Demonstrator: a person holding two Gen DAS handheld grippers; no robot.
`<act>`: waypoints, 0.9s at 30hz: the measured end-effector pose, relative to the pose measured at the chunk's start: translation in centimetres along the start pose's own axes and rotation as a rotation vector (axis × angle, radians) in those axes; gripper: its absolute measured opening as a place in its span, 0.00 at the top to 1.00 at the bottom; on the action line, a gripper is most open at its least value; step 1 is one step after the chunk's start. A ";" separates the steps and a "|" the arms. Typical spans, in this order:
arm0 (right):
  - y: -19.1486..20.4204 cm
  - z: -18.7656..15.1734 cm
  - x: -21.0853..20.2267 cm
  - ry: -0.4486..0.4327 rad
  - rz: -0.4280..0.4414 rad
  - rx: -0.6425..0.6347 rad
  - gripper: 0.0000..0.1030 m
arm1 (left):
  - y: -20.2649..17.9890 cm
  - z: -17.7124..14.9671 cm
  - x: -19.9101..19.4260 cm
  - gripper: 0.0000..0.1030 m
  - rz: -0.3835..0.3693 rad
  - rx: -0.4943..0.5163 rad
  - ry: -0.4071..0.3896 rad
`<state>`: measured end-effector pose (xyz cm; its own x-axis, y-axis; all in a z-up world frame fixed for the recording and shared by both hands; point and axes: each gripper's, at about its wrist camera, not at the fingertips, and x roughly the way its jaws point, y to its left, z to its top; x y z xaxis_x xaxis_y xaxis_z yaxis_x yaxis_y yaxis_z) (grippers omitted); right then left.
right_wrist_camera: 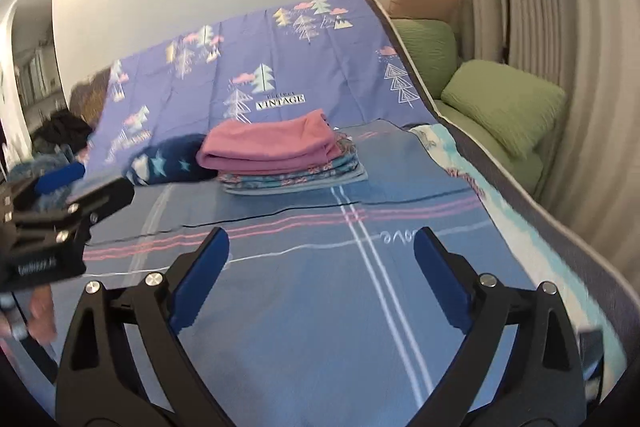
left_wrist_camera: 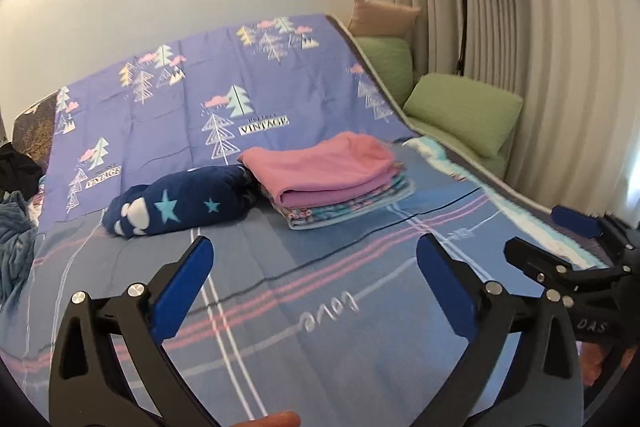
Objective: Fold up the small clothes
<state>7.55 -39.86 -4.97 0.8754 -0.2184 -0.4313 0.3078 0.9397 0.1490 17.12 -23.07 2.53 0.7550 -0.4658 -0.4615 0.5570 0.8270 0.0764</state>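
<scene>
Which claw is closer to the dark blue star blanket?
Left, probably. The left gripper sits below the star blanket; the right gripper sits further right, below the folded stack.

A folded stack (left_wrist_camera: pixel 332 183) lies on the bed (left_wrist_camera: pixel 304 327), a rolled bundle (left_wrist_camera: pixel 180 201) touching its left.

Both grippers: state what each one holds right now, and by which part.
Nothing is held. The left gripper and the right gripper both stand open over the bedsheet, with only bare sheet between their pads, short of the folded stack.
</scene>
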 end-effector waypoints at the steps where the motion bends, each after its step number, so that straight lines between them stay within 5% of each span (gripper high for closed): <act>1: 0.0 -0.2 -1.3 -0.002 0.014 0.019 0.07 | -0.1 -0.1 -1.5 0.01 0.001 -0.012 -0.014; 12: 2.0 -2.3 -11.4 -0.059 0.000 0.055 0.05 | 0.1 -2.6 -12.3 0.01 0.021 -0.064 -0.044; 27: 4.9 -4.2 -17.3 -0.099 -0.028 -0.007 0.04 | -0.1 -5.4 -19.4 0.01 0.036 -0.060 -0.095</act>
<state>-7.63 -30.38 -0.53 0.8990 -0.2691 -0.3455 0.3304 0.9346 0.1319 0.58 -12.37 6.66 0.8052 -0.4608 -0.3733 0.5093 0.8598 0.0371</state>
